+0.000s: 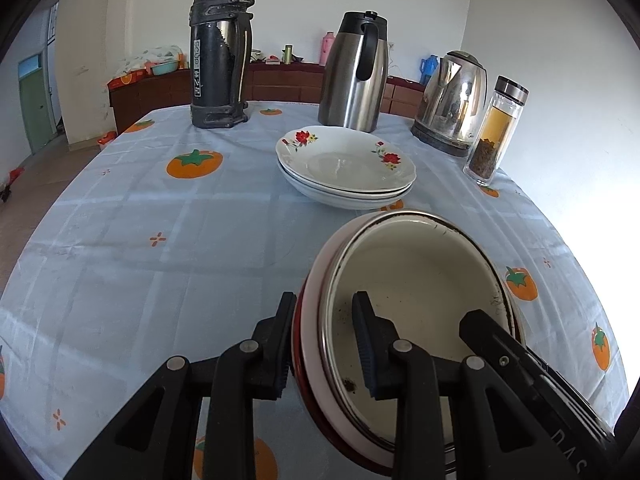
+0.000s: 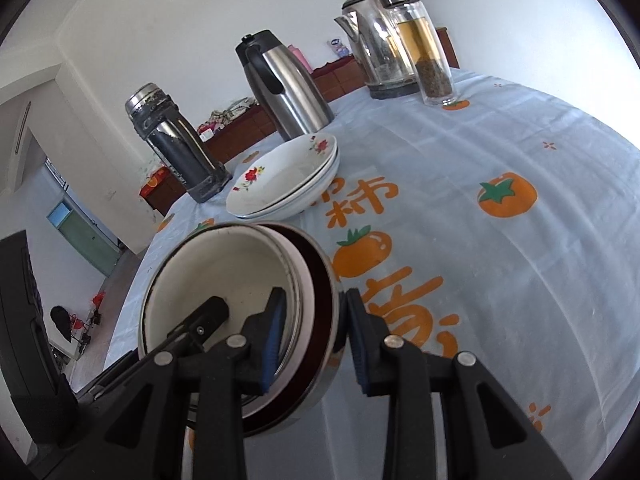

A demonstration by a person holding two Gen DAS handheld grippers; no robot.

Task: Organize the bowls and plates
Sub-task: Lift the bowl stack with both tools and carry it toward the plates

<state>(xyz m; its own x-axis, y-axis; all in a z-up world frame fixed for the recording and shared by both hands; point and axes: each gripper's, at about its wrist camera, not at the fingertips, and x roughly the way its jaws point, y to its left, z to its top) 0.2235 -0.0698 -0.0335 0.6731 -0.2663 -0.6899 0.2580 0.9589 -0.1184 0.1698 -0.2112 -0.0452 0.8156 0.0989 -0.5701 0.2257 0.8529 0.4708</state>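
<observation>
Both grippers are clamping one nested stack of bowls (image 1: 420, 280) from opposite sides. Seen from the left wrist camera, the left gripper (image 1: 324, 344) is pinching the stack's near-left rim, one finger outside the red-edged outer bowl and the other inside the cream enamel inner bowl; the right gripper's black finger is reaching in from about 4 o'clock. Seen from the right wrist camera, the right gripper (image 2: 312, 340) is gripping the stack's (image 2: 224, 280) right rim, its blue-padded inner finger sitting inside the bowls and its outer finger lying against the steel outer wall. The stack is tilting and seems to be hanging just above the tablecloth (image 1: 160, 240), a pale blue cloth printed with orange persimmons.

At 12 o'clock from the bowls, a stack of floral plates (image 1: 346, 166) is resting on the cloth. Beyond it are standing a black thermos (image 1: 218, 52) at 11 o'clock, a steel carafe (image 1: 356, 74) at 12, an electric kettle (image 1: 454, 104) and a glass tea bottle (image 1: 496, 130) at 1 o'clock.
</observation>
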